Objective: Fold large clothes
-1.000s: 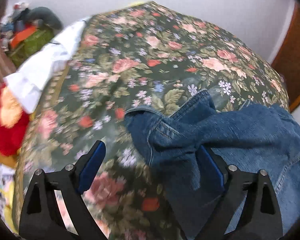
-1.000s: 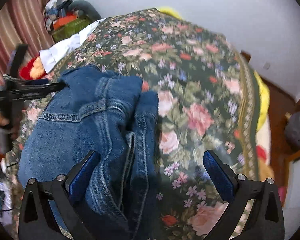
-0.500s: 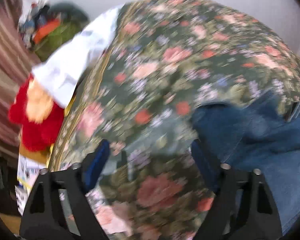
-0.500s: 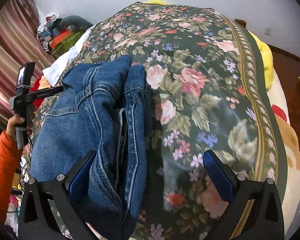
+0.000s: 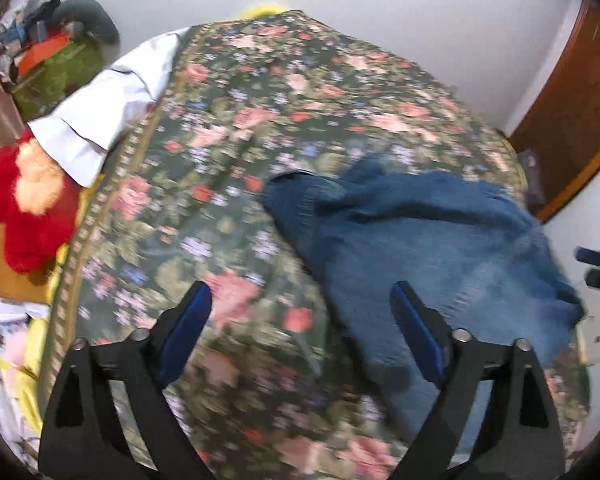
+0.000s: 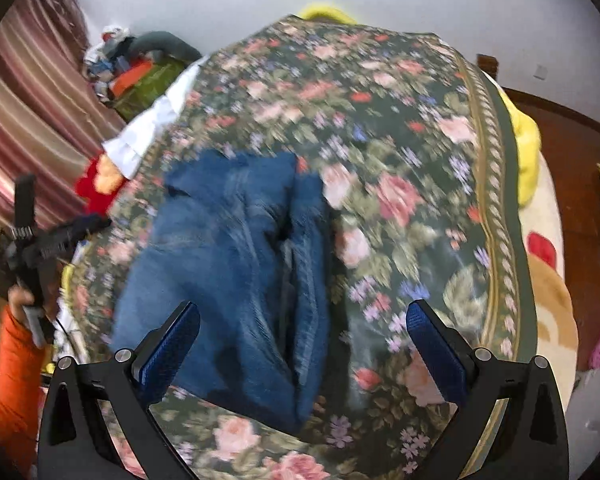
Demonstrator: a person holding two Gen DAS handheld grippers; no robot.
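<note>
- Both of your views are smeared by motion, so the flowers on the bedspread [image 5: 228, 184] run together, worst at the bed's near edge.
- Your jeans [image 6: 236, 280] show streaked seams; you cannot count their folded layers, and their near end is hidden behind the right tongs [image 6: 302, 344].
- In your left view the right tongs are cut off by the picture's right edge, so only a dark tip shows.
- The heap [image 6: 140, 68] beyond the bed's far left corner is too small and blurred for you to sort out.
- Your orange sleeve [image 6: 14, 376] runs out of the picture.
</note>
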